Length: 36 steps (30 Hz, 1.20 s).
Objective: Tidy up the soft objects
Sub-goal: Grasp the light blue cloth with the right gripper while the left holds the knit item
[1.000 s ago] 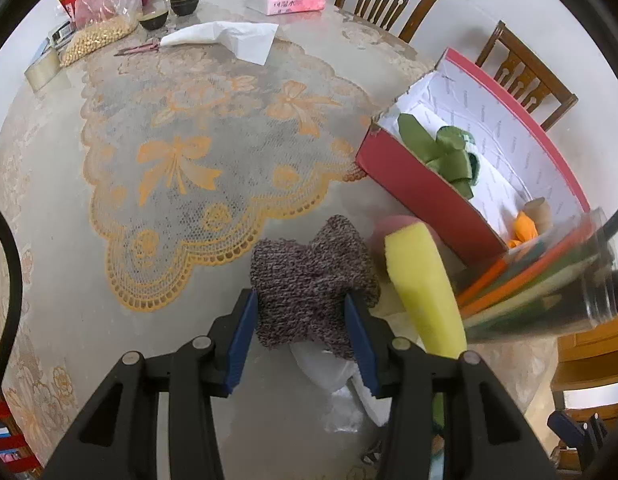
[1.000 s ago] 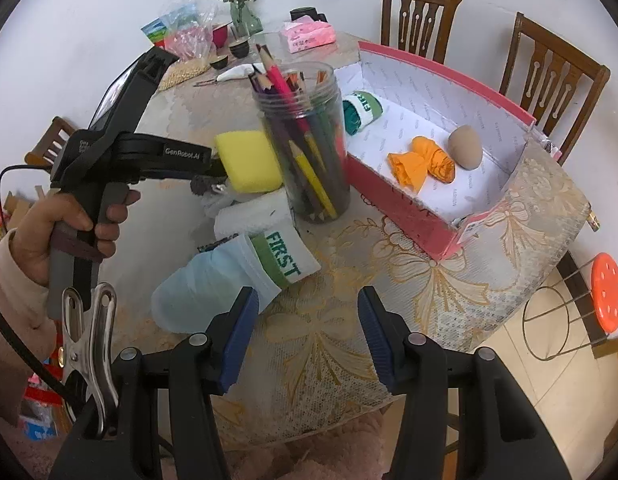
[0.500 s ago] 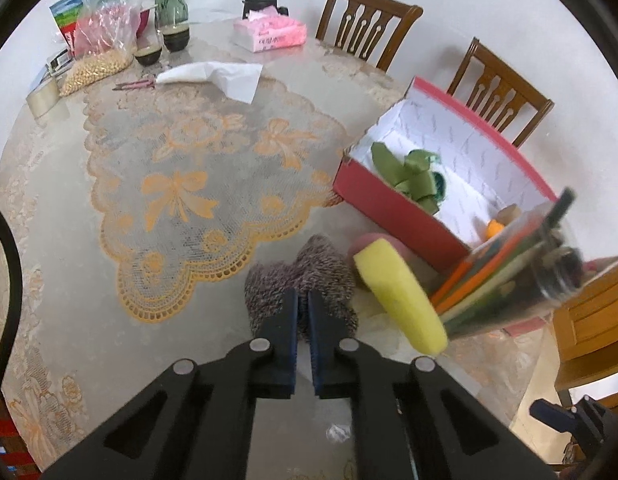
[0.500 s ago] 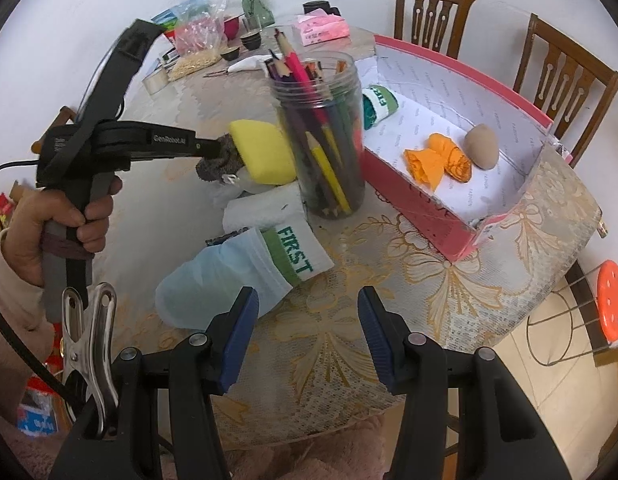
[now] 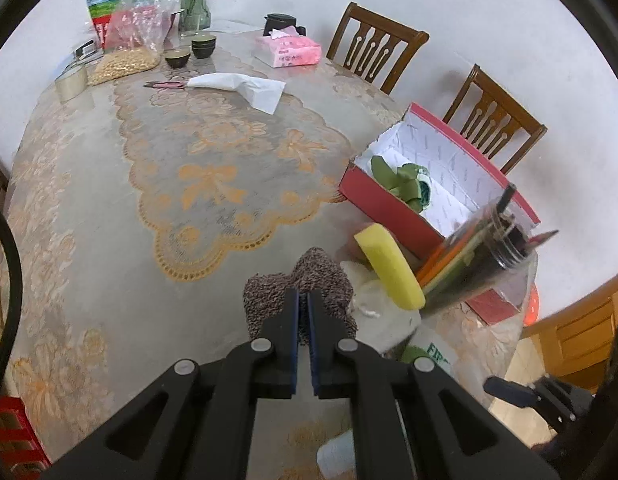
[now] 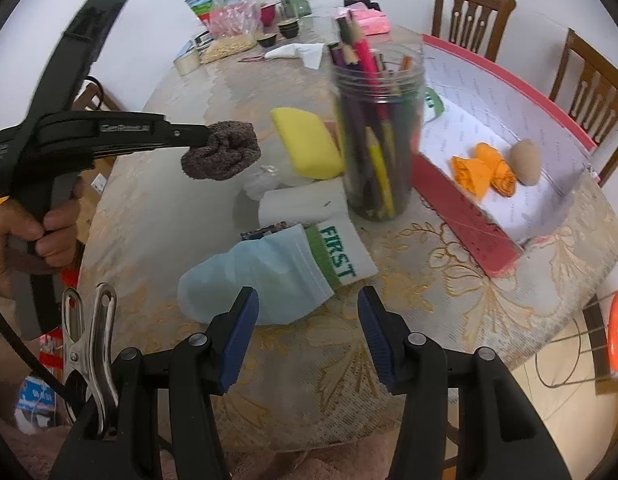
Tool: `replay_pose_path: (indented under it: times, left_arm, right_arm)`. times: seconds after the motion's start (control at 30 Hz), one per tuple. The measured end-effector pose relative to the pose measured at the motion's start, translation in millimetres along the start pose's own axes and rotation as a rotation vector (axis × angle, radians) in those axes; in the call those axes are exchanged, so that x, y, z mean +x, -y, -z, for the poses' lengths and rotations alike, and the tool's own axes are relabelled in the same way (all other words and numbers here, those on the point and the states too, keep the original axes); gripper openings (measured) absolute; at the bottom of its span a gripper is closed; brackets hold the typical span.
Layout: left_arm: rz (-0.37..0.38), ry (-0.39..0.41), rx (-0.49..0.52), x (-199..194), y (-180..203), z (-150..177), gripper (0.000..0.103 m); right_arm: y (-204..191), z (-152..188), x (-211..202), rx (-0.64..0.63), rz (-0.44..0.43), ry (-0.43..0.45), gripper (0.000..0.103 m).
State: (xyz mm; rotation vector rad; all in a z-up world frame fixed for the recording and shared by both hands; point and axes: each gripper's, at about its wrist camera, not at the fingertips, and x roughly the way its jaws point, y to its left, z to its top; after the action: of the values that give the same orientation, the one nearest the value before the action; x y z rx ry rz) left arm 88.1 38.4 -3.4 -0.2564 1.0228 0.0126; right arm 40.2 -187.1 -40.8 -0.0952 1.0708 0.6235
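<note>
**Brown knit sock is pinched and off the table**

Your left gripper (image 5: 303,300) has its jaws clamped nearly together on the brown knit sock (image 6: 221,155), bunching it up. From the right wrist view you can see the sock hanging clear of the table (image 5: 89,208), at about 9 o'clock from the yellow sponge (image 6: 307,142) and near it. Your hand (image 6: 25,236) is wrapped around the left gripper's handle at the left edge.

Your right gripper (image 6: 307,328) is sitting about half open with nothing between the pads, hovering just at 6 o'clock of the light blue sock (image 6: 255,276) with the white and green "FIRST" cuff. That sock lies flat on the lace cloth.

The pencil jar (image 6: 379,136) stands at 3 o'clock of the sponge, touching or almost. The red box (image 6: 465,216) is at 3 o'clock of the jar, and already has orange socks (image 6: 483,174), a beige egg-shaped thing (image 6: 525,161) and a green sock (image 5: 405,184) inside.
</note>
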Motion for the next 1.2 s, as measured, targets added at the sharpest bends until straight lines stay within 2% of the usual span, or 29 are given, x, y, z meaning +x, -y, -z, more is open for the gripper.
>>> replay_pose_path:
  times: [0.43,0.5,0.57,0.67,0.8,1.2]
  left_arm:
    - [0.006,0.009,-0.048,-24.1,-13.4,18.9,0.004]
    - [0.003,0.010,-0.049,-25.7,-14.6,20.1,0.004]
    - [-0.001,0.012,-0.047,-26.7,-14.8,20.9,0.004]
    - [-0.004,0.013,-0.038,-27.1,-13.8,20.6,0.004]
    - [-0.002,0.018,-0.029,-29.1,-12.2,20.4,0.004]
    - [0.008,0.057,0.008,-43.5,1.4,10.3,0.004]
  right_arm:
    - [-15.8,-14.0,33.5,-0.075,-0.024,-0.027,0.053]
    - [-18.4,-13.6,35.7,-0.085,-0.024,-0.028,0.042]
    - [-20.7,-13.0,35.2,-0.096,-0.024,-0.024,0.024]
    - [-22.8,-11.3,31.3,-0.113,-0.037,-0.018,0.010]
    - [-24.7,-10.6,22.1,-0.124,-0.058,0.000,0.004]
    - [-20.8,-8.6,-18.9,-0.109,-0.084,0.066,0.003]
